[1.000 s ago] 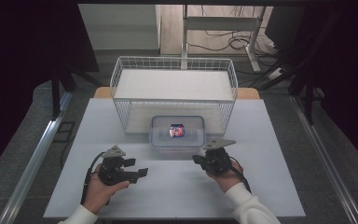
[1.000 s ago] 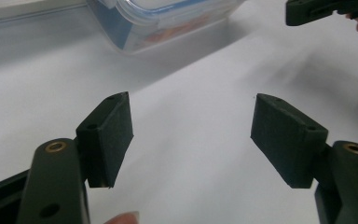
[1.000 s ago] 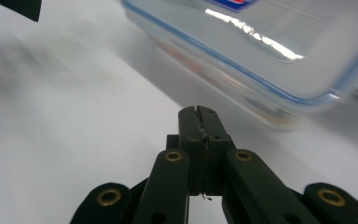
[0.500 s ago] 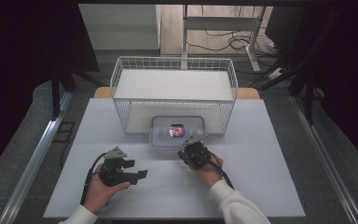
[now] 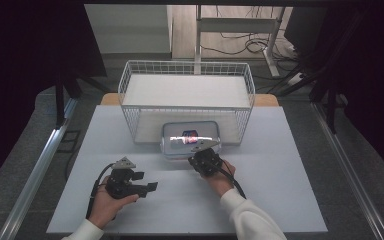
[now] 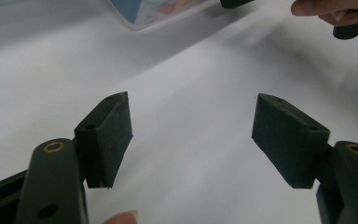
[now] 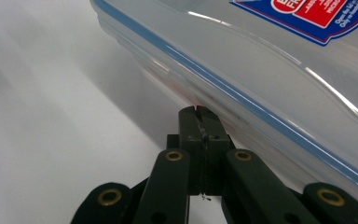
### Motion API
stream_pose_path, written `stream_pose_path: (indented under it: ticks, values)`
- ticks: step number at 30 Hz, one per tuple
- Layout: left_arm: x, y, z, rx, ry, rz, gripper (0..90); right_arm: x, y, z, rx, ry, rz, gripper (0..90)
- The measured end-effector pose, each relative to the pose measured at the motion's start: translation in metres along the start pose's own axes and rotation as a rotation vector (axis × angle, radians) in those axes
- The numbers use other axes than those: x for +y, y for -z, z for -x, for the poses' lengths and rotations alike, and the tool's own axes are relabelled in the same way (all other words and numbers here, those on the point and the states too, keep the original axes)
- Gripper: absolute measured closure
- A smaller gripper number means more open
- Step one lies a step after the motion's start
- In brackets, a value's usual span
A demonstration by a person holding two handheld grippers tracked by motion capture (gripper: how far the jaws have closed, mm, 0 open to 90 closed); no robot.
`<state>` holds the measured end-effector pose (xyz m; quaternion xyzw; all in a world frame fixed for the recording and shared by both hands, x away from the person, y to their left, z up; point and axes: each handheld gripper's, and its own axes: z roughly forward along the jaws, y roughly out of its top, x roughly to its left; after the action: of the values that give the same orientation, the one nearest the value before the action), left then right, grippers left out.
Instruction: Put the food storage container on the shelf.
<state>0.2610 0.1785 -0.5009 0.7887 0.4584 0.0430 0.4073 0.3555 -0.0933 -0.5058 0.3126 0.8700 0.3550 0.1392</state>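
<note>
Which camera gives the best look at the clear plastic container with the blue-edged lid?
The high view: the whole container shows, before the wire basket. The right gripper view gives a close stretch of lid edge and label; the left gripper view catches one blurred corner.

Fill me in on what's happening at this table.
A person works at a white table with a gripper in each hand. The right gripper, jaws shut with nothing between them, has its tips at the near side of a clear plastic lidded container that lies in front of a white wire basket. The left gripper is open above bare table, well short of the container.
</note>
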Motion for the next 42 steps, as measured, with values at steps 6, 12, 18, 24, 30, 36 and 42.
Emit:
stream_pose_path:
  ticks: [6, 12, 18, 24, 30, 36, 42]
  values:
    - [0.000, 0.001, -0.001, 0.001, 0.005, 0.002, 28.4, 0.008, -0.003, 0.000, -0.006, -0.003, 0.014, 88.7]
    - [0.000, 0.001, -0.002, -0.003, 0.007, 0.003, 28.4, 0.025, -0.007, 0.004, -0.049, -0.028, 0.028, 88.7]
    - [0.000, 0.002, -0.003, -0.007, 0.010, 0.004, 28.4, 0.035, -0.015, 0.018, -0.085, -0.059, 0.013, 88.7]
    - [0.000, 0.002, -0.004, -0.019, 0.017, 0.005, 28.5, 0.046, -0.022, 0.035, -0.135, -0.074, -0.005, 88.7]
    - [0.000, 0.001, -0.005, -0.017, 0.017, 0.003, 28.4, 0.055, -0.028, 0.036, -0.144, -0.071, -0.023, 88.7]
    - [0.000, 0.001, -0.004, -0.013, 0.012, 0.001, 28.4, 0.059, -0.033, 0.039, -0.167, -0.074, -0.029, 88.7]
    - [0.000, 0.001, -0.005, -0.015, 0.009, 0.000, 28.4, 0.057, -0.028, 0.039, -0.155, -0.067, -0.012, 88.7]
